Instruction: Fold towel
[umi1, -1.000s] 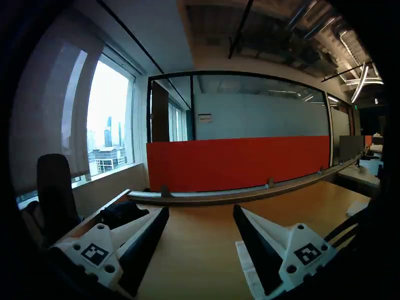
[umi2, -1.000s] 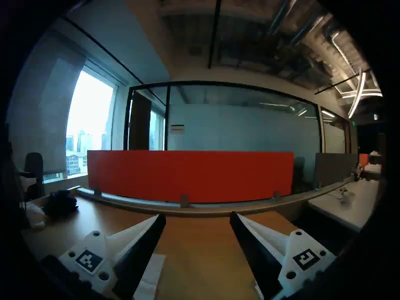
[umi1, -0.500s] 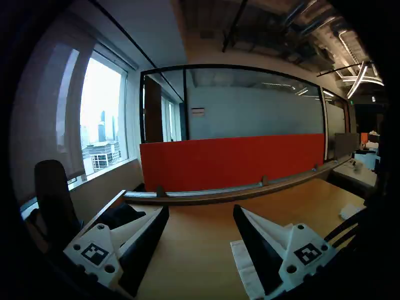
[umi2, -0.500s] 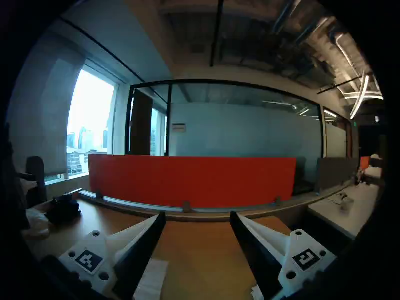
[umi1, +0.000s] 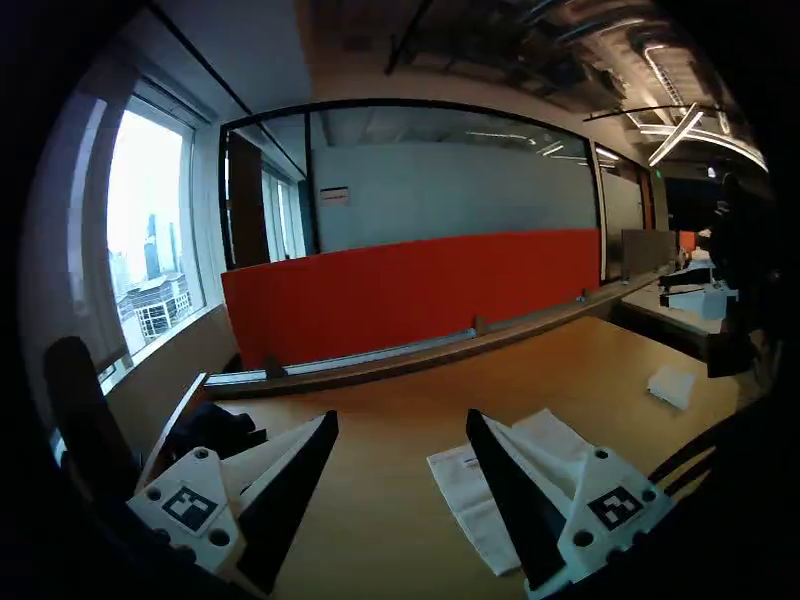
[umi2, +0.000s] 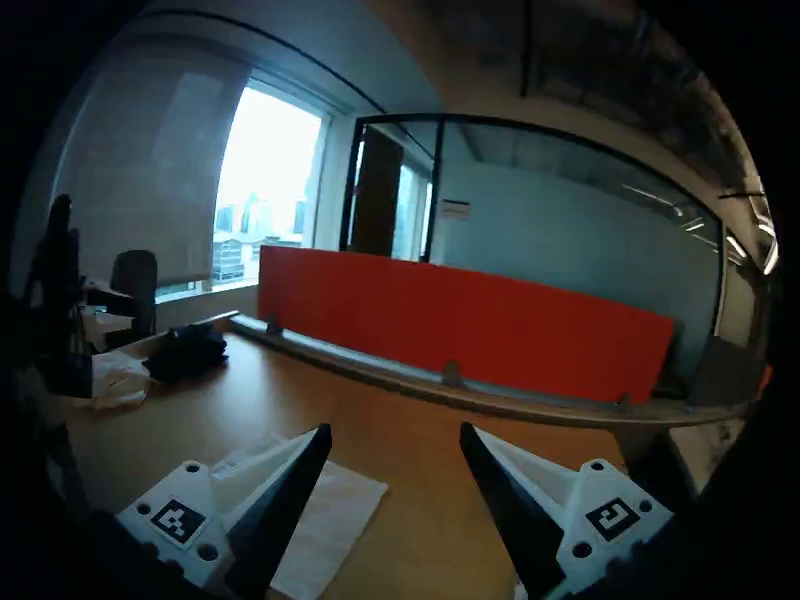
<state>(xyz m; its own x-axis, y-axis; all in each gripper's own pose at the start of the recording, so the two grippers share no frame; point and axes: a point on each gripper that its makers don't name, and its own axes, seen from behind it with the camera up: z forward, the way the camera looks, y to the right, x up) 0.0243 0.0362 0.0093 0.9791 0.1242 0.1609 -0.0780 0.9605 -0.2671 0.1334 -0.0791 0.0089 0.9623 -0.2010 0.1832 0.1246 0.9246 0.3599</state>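
Where the room opens out, a long wooden table (umi1: 560, 370) runs up to a low red divider (umi1: 400, 290) fixed along its far edge, with a grey rail at the foot of the divider. Behind that stands a glass wall, and strip lights (umi1: 690, 125) hang from a bare, dark ceiling. A tall window (umi1: 145, 260) on one side lets in daylight and shows city towers. A dark chair (umi1: 75, 400) stands near the window end, and a dark bundle (umi1: 205, 430) lies on the table's corner there. In the right gripper view, the same bundle (umi2: 185, 352) sits just beside a crumpled white cloth (umi2: 115, 380). A small white folded piece (umi1: 672, 385) lies on the table well apart from the rest. The towel (umi1: 465, 495) is white and thin and lies flat on the wood. Its edges are straight and its corners square, and part of it is hidden behind one finger of the left hand-held gripper (umi1: 400, 414). That gripper's jaws stand wide apart with bare table showing between them. In the right gripper view the towel (umi2: 335, 510) lies low in the picture, partly hidden behind one finger of the right hand-held gripper (umi2: 395, 428). This gripper's jaws are also spread, with nothing held between them. Whether either gripper touches the towel I cannot tell.
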